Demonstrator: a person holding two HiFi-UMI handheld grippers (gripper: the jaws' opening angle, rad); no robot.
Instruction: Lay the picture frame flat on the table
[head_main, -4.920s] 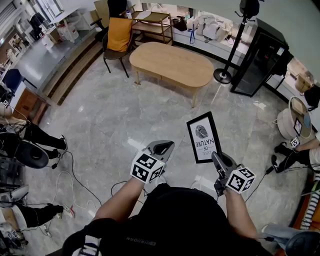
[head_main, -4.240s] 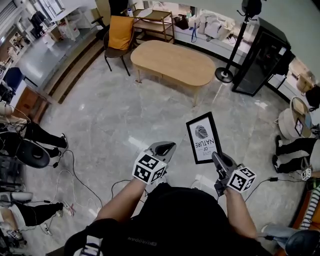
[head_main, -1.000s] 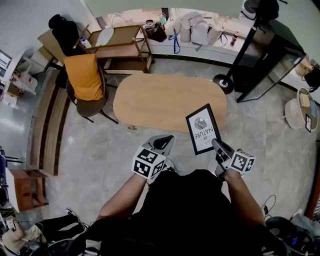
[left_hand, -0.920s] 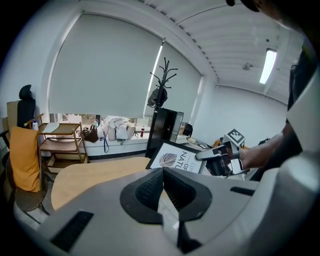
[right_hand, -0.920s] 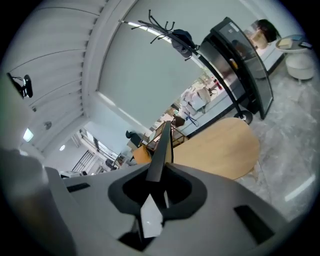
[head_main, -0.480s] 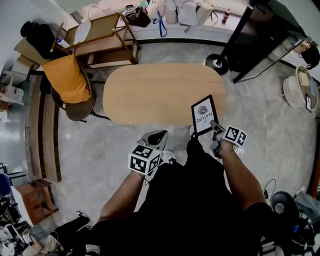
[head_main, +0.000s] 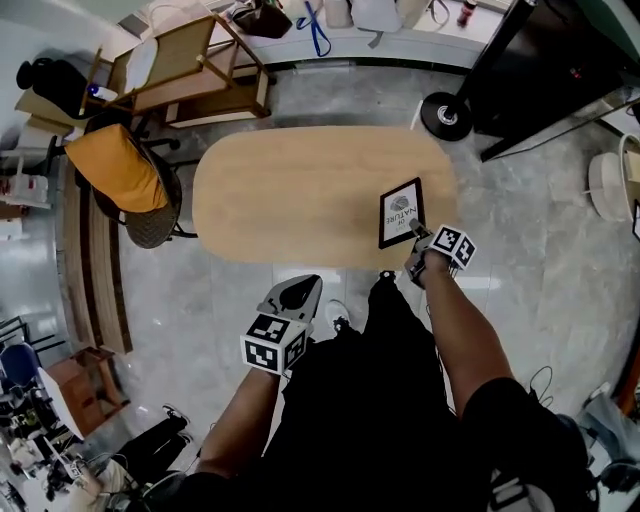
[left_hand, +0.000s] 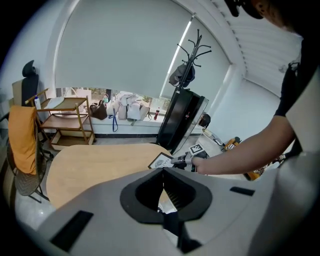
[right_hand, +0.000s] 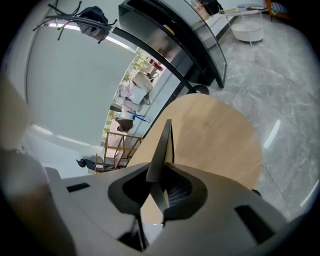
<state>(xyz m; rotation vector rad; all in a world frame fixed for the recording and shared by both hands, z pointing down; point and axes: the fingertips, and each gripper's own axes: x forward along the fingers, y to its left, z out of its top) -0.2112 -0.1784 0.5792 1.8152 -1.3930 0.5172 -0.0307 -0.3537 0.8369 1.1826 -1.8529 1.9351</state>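
Note:
The black picture frame (head_main: 401, 212), with a white print that reads NATURE, hangs over the right end of the oval wooden table (head_main: 290, 190). My right gripper (head_main: 416, 233) is shut on the frame's near lower corner. In the right gripper view the frame (right_hand: 164, 145) stands edge-on between the jaws above the table (right_hand: 215, 130). Whether it touches the tabletop does not show. My left gripper (head_main: 305, 283) hangs shut and holds nothing, short of the table's near edge. The left gripper view shows its shut jaws, with the frame (left_hand: 161, 161) beyond them.
A chair draped in orange cloth (head_main: 120, 170) stands at the table's left end. A wooden shelf cart (head_main: 190, 60) is behind it. A coat stand's round base (head_main: 445, 115) and a black cabinet (head_main: 540, 60) stand at the far right. Grey marble floor surrounds the table.
The person has walked up to the table. My right gripper has carried the frame forward and down over the table's right end. My left gripper has sunk toward the lower left.

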